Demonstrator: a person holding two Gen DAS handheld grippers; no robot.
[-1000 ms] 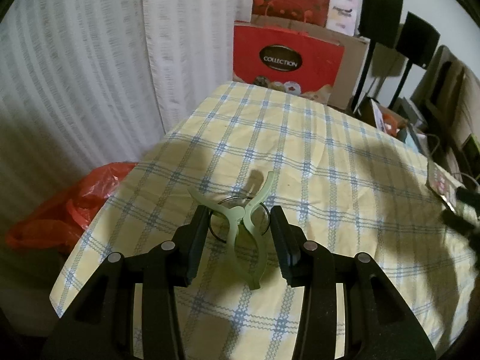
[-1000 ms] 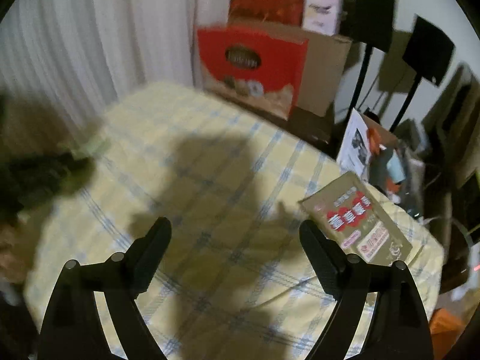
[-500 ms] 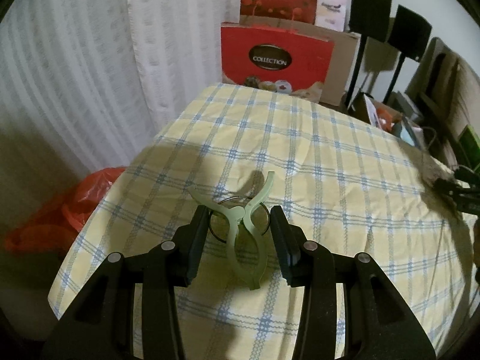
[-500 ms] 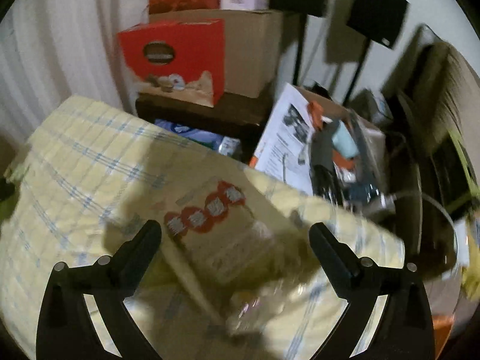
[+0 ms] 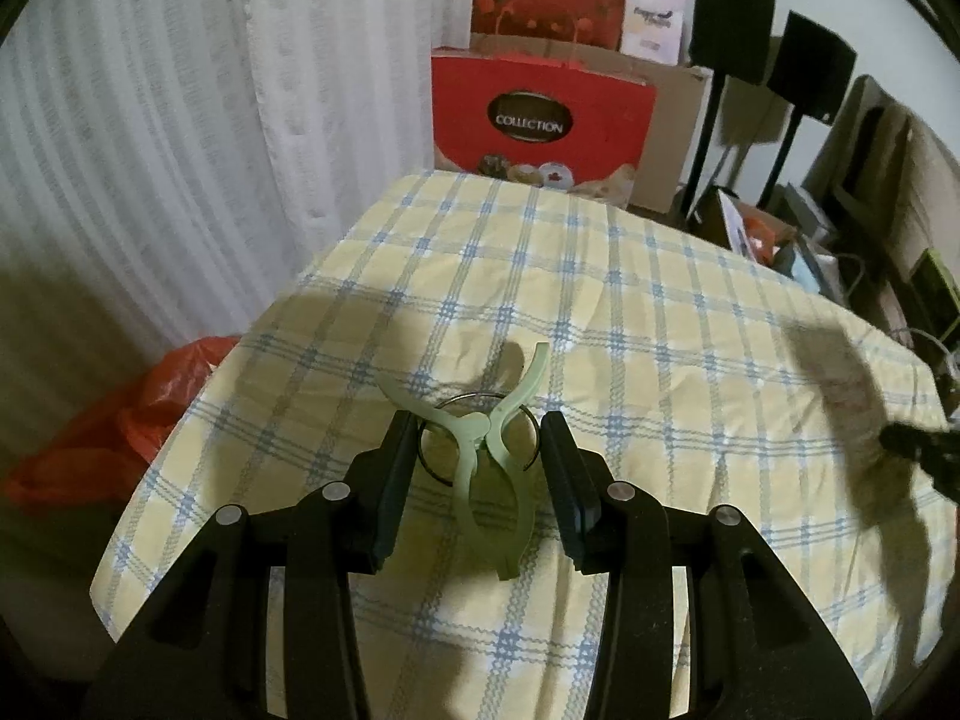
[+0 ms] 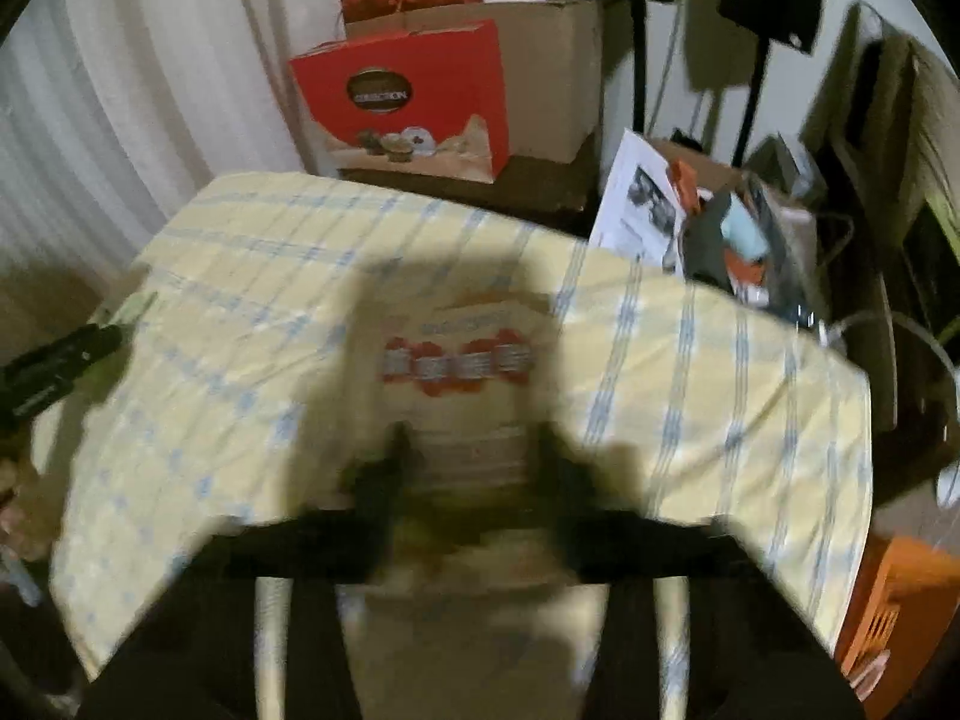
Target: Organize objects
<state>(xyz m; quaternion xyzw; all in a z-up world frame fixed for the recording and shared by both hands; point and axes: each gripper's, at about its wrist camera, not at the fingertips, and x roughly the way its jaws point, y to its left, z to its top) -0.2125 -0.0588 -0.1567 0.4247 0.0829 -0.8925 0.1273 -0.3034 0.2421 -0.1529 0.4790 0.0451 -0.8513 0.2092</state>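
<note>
My left gripper [image 5: 480,450] is shut on a pale green plastic clip [image 5: 489,468] with a metal ring, held above the yellow checked tablecloth [image 5: 600,312]. In the right wrist view, my right gripper [image 6: 471,456] is blurred; its fingers stand on either side of a tan packet [image 6: 465,372] with red round labels, and seem to hold it. The same packet shows as a dark blur in the left wrist view [image 5: 852,402], with the right gripper's tip [image 5: 918,444] at the right edge.
A red "Collection" box [image 5: 540,120] and cardboard boxes stand behind the table. A white curtain [image 5: 180,120] hangs at the left, with a red plastic bag [image 5: 120,426] on the floor. Speaker stands and clutter [image 6: 738,228] fill the right side.
The right gripper swung over the packet and closed in around it; the view is now blurred with motion. The left gripper keeps hold of the clip and has drifted slightly.
</note>
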